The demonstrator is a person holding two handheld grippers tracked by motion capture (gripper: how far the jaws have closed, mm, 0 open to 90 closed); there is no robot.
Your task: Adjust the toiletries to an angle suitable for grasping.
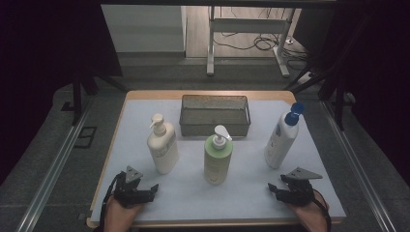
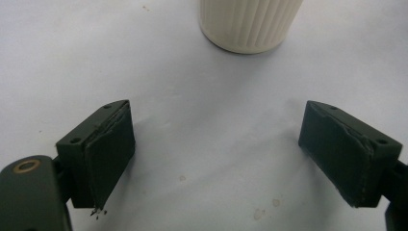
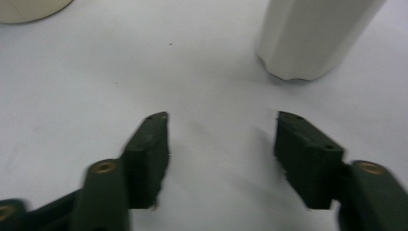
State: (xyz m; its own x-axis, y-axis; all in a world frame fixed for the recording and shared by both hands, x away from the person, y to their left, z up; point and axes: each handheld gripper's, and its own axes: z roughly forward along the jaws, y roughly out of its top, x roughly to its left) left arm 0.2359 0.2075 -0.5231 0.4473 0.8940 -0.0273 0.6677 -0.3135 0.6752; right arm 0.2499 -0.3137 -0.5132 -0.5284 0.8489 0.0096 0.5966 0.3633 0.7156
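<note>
Three bottles stand in a row on the white mat [image 1: 193,193]: a cream pump bottle [image 1: 162,145] at left, a green pump bottle [image 1: 217,157] in the middle, and a white bottle with a blue cap [image 1: 282,137] at right. My left gripper [image 1: 145,191] rests near the front left edge, open and empty, with the cream bottle's ribbed base [image 2: 250,24] ahead of it [image 2: 216,144]. My right gripper [image 1: 278,189] rests at the front right, open with nothing between its jaws [image 3: 222,139]; the white bottle's base [image 3: 312,38] stands just ahead.
A dark mesh basket [image 1: 214,116] sits at the back centre of the table. The wooden table edge [image 1: 212,223] runs along the front. Dark curtains flank both sides, and a metal stand with cables [image 1: 251,38] is on the floor beyond.
</note>
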